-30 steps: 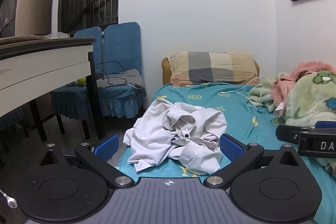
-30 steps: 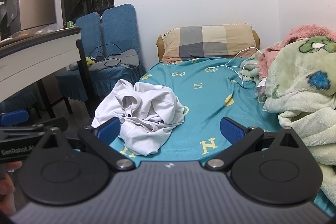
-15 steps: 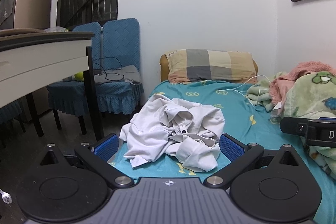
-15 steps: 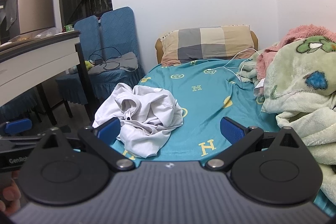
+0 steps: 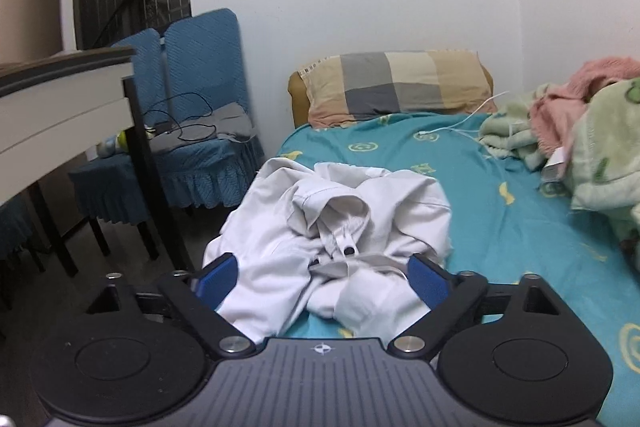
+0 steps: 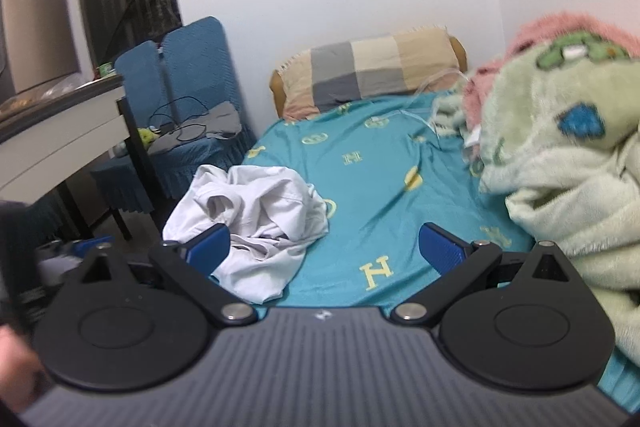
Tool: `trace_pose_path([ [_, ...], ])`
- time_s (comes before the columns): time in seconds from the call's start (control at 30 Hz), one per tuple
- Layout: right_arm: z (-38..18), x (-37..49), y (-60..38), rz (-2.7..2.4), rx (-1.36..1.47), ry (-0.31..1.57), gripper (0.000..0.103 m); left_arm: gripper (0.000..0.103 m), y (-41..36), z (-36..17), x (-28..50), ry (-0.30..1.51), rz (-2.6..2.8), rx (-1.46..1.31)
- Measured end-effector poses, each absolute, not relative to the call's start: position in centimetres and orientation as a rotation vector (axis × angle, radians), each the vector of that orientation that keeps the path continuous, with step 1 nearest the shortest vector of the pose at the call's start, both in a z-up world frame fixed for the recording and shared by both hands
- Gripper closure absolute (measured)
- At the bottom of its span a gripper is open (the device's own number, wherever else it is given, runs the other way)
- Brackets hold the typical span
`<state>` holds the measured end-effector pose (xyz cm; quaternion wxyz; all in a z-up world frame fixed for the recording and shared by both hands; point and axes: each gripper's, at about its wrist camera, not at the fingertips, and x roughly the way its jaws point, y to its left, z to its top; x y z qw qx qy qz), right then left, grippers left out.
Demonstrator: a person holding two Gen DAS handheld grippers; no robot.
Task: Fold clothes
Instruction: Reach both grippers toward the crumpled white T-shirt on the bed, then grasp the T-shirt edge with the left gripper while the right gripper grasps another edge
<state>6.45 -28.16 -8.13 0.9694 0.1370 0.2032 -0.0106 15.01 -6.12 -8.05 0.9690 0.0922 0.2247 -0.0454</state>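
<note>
A crumpled white shirt (image 5: 336, 239) lies in a heap at the near left edge of the bed (image 5: 500, 227), on the teal sheet, with part of it drooping over the side toward the floor; the collar and a short button placket sit roughly at the top of the pile, and the sleeves are tucked under folds so that I cannot tell which lump is which.

The left tongs (image 5: 322, 277) stand wide with their jaws closing, the heap lying between the blue pads though neither pad presses on it yet; the right tongs (image 6: 326, 247) stand wide over bare sheet just beside the shirt, with nothing between them.

By the look of it the cloth is thin, light and limp; it should weigh next to nothing, sag from any single hold and drag its other layers along; it is not fragile, but smooth fabric may slip from a shallow pinch.

A good hold would be a doubled edge rather than a single ply; the collar or a shoulder seam seems firmest; taking both shoulders, one per tongs, should let the shirt hang open and be laid flat on the sheet before folding.
</note>
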Motion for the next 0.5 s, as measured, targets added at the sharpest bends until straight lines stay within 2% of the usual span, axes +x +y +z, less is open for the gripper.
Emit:
trace_pose_path([
  [0.23, -10.4, 8.4, -30.4, -0.006, 0.344, 0.473, 0.000, 0.032, -7.2, -12.1, 25.1, 0.447, -0.029, 0.281],
  [0.3, -11.4, 9.2, -30.9, 0.002, 0.364, 0.502, 0.000, 0.043, -7.1, -12.8, 27.4, 0.429, -0.018, 0.283],
  [0.37, -12.2, 9.9, -31.3, 0.004, 0.374, 0.523, 0.000, 0.047, -6.9, -12.6, 28.8, 0.361, -0.006, 0.278],
  [0.43, -12.9, 10.4, -31.2, 0.008, 0.375, 0.542, 0.001, 0.062, -7.0, -11.7, 29.5, 0.293, -0.017, 0.271],
  [0.47, -13.2, 10.7, -31.3, 0.009, 0.376, 0.552, 0.001, 0.081, -7.0, -11.0, 29.7, 0.268, -0.024, 0.264],
  [0.5, -13.5, 10.9, -31.4, 0.013, 0.382, 0.558, 0.001, 0.089, -7.1, -10.2, 29.3, 0.248, -0.034, 0.252],
])
